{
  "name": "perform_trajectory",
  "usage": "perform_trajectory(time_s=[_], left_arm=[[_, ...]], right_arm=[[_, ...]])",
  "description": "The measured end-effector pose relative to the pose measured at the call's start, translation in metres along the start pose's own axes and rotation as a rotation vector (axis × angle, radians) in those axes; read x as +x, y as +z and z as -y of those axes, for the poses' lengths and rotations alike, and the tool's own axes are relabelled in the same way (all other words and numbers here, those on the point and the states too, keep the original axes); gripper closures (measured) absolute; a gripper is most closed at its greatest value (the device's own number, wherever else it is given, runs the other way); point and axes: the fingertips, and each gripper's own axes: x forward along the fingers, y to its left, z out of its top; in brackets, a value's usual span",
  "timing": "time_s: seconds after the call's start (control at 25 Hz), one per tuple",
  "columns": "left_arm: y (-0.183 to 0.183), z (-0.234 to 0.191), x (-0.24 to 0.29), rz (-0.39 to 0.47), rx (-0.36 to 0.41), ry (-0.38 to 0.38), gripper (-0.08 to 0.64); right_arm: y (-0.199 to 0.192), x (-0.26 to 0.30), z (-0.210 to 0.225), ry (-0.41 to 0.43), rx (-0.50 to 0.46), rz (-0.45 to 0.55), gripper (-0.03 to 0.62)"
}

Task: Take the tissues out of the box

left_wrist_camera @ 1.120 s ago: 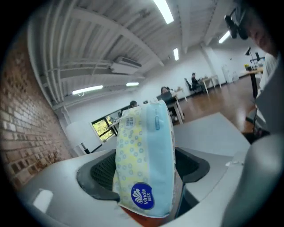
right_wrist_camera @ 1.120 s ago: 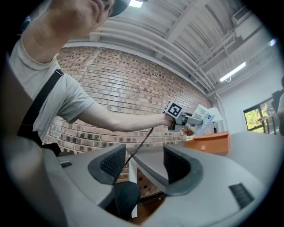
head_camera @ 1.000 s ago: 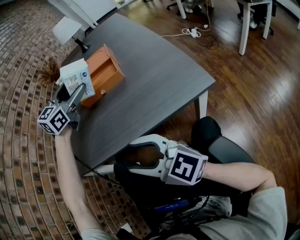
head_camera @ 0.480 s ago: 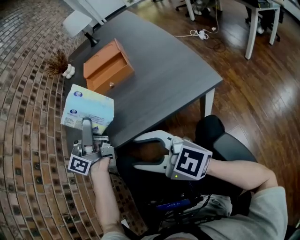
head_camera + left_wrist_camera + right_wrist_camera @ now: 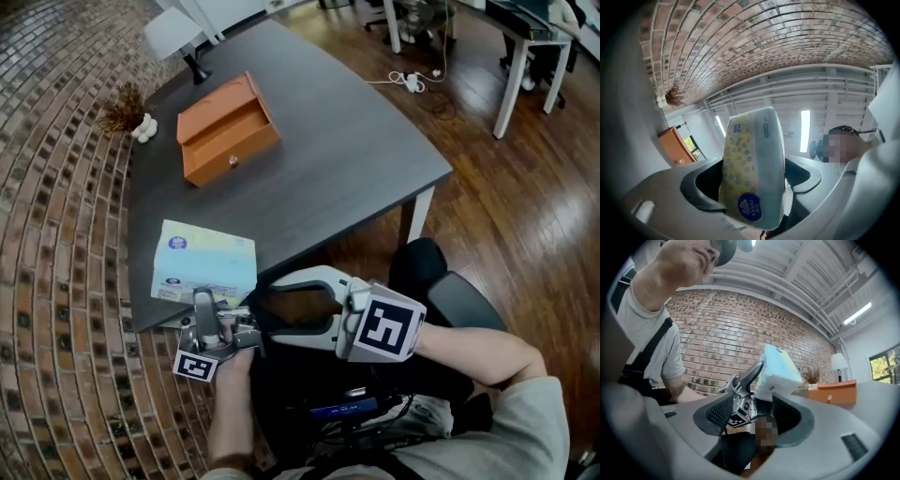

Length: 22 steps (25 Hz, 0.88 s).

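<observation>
A soft pale blue and yellow tissue pack [image 5: 204, 262] hangs over the near left corner of the dark table [image 5: 356, 141]. My left gripper [image 5: 208, 298] is shut on its lower end and points upward. In the left gripper view the tissue pack [image 5: 750, 159] fills the gap between both jaws of the left gripper [image 5: 752, 190]. The orange wooden box [image 5: 228, 128], with a small knob on its front, sits farther back on the table, apart from the pack. My right gripper [image 5: 263, 314] is open and empty just off the table's front edge, right of the left one. In its own view the right gripper [image 5: 757, 416] faces the tissue pack [image 5: 778, 369].
A lamp base [image 5: 178, 28] stands at the table's far corner. A dried plant tuft [image 5: 127, 97] and a small white ornament [image 5: 143, 128] lie on the brick floor left of the table. A power strip [image 5: 412, 82] lies on the wooden floor behind. The person's lap is under both grippers.
The left gripper has carried the tissue pack from beside the orange box to the near table edge, rolling as it came. The right gripper has hardly moved.
</observation>
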Motion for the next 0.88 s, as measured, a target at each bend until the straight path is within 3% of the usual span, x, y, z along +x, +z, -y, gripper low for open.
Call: perform_trajectory(time_s=[0.32,0.88], left_arm=[[-0.011,0.012,-0.019,-0.032,-0.048,-0.054,0.152],[-0.012,0.011,-0.017,-0.036,-0.063,-0.062,0.152]], right_arm=[[-0.007,0.001,-0.012,0.031,0.009,-0.032,0.334],[-0.009,0.007,-0.023,0.095,-0.044,-0.097,0.336]])
